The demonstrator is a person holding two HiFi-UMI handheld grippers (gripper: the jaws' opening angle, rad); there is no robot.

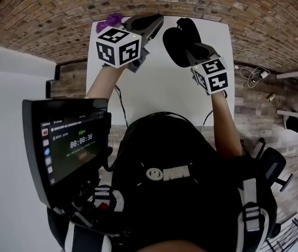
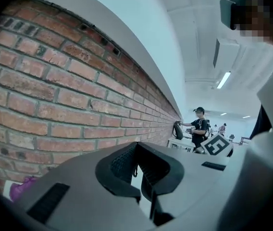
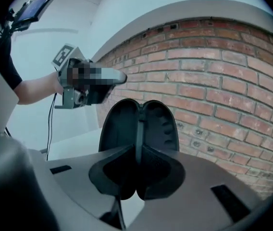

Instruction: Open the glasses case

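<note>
Clamping down, the right hand-held gripper (image 3: 137, 173) is pinching its jaws on the lower edge of the glasses case (image 3: 139, 124), right at the central ridge where the two halves meet. The black case is standing up out of the jaws with both shells spreading apart, their dark hollow insides facing the right gripper view, so it is already lying open. In the head view the same right hand-held gripper (image 1: 196, 50) is holding the glasses case (image 1: 176, 49) in the air above the white counter (image 1: 159, 96). The left hand-held gripper (image 2: 139, 171) is keeping its jaws together with nothing gripped between the pads; in the head view the left hand-held gripper (image 1: 157, 21) is hovering just beside the case, with a sliver of counter showing between them. A small purple object (image 1: 110, 21) is lying at the counter's far left edge. A brick wall (image 3: 223, 90) is rising behind the counter, and a dark screen (image 1: 67, 147) is glowing at the person's left.
</note>
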